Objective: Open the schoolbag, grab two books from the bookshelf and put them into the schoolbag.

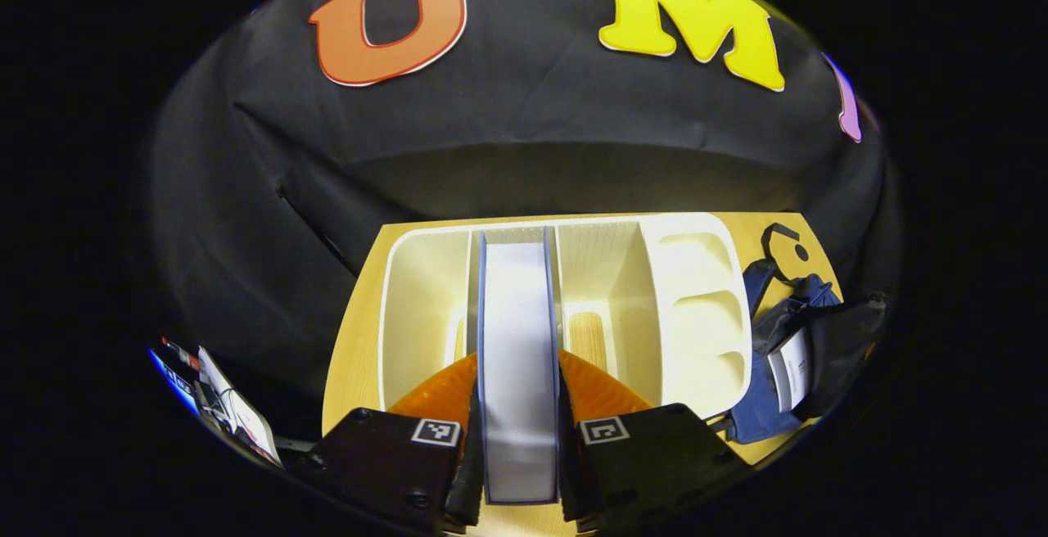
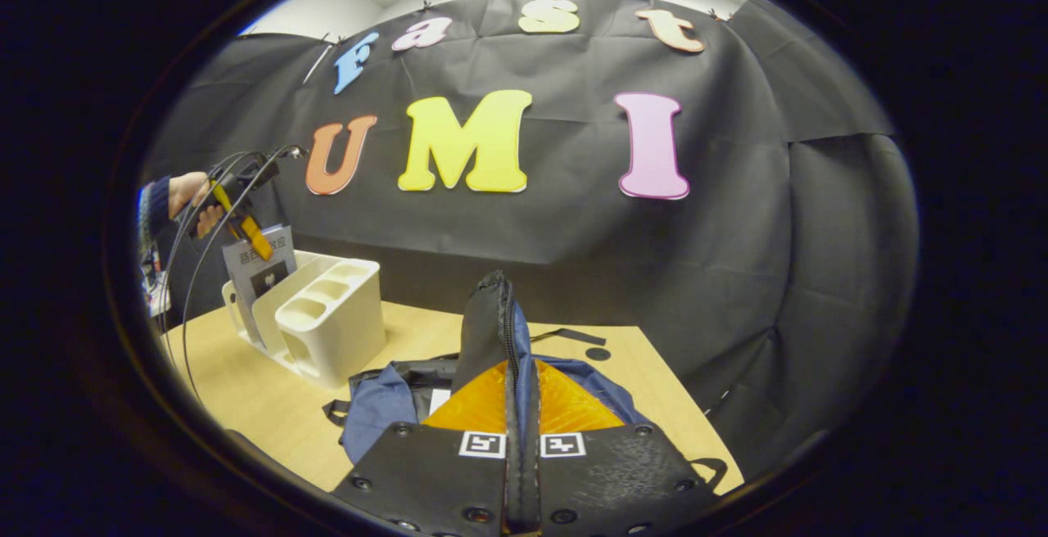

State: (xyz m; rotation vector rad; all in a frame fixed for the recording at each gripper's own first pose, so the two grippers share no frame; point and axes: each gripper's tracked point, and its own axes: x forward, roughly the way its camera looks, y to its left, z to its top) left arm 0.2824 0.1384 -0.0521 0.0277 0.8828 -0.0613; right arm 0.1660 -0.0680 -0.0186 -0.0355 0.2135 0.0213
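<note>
The left tool [image 1: 519, 439] clamps one blue-edged white book [image 1: 517, 357] standing in the cream plastic bookshelf [image 1: 696, 308] near the wooden counter's [image 2: 246, 390] far-left corner. The right tool [image 2: 521, 430] pinches the blue-and-black schoolbag's [image 2: 381, 406] raised flap; one more book [image 1: 791, 373] lies inside.

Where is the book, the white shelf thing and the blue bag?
Blue-edged book with white pages [image 1: 518, 357]: left gripper view, on its page edge.
White plastic bookshelf with compartments [image 2: 332, 332]: right gripper view, on its front wall.
Dark blue fabric schoolbag [image 2: 372, 414]: right gripper view, on its blue left side.
</note>
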